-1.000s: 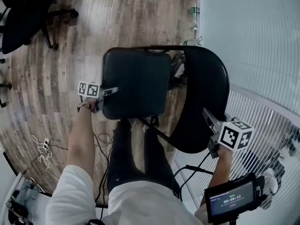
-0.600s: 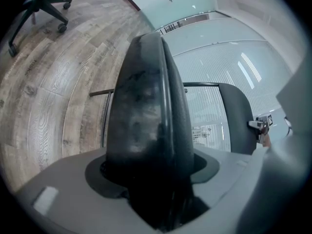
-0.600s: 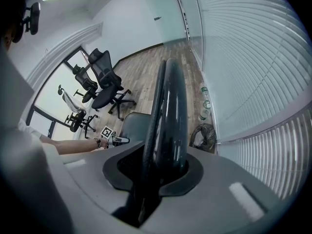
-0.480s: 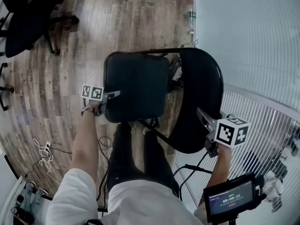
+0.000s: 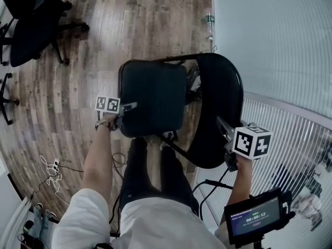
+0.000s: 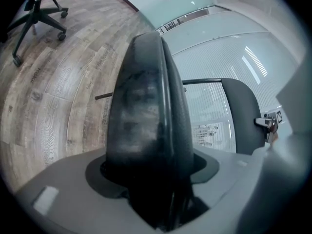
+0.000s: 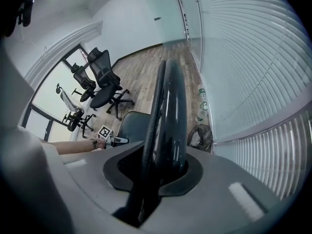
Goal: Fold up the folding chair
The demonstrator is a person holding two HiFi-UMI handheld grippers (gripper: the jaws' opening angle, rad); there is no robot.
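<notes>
Nearest to the person, the right gripper [image 5: 224, 128] has the edge of the black backrest [image 5: 220, 92] between its jaws, which are closing on it. A little farther, the left gripper [image 5: 126, 108] is clamped on the side edge of the seat [image 5: 153, 95]. The folding chair [image 5: 207, 139] stands still open on the wooden floor [image 5: 129, 14], just beside the white blinds [image 5: 280, 45]. Office chairs [image 5: 31, 19] stand well apart, far left.

The brown wood-plank floor [image 5: 78, 61] is carrying a black folding chair [image 5: 153, 97], standing near the pale wall [image 5: 270, 35]. Black swivel office chairs [image 5: 31, 30] are resting at upper left, white cables [image 5: 51, 170] are lying at lower left, and a small bottle [image 5: 209, 21] is standing beside the wall.
</notes>
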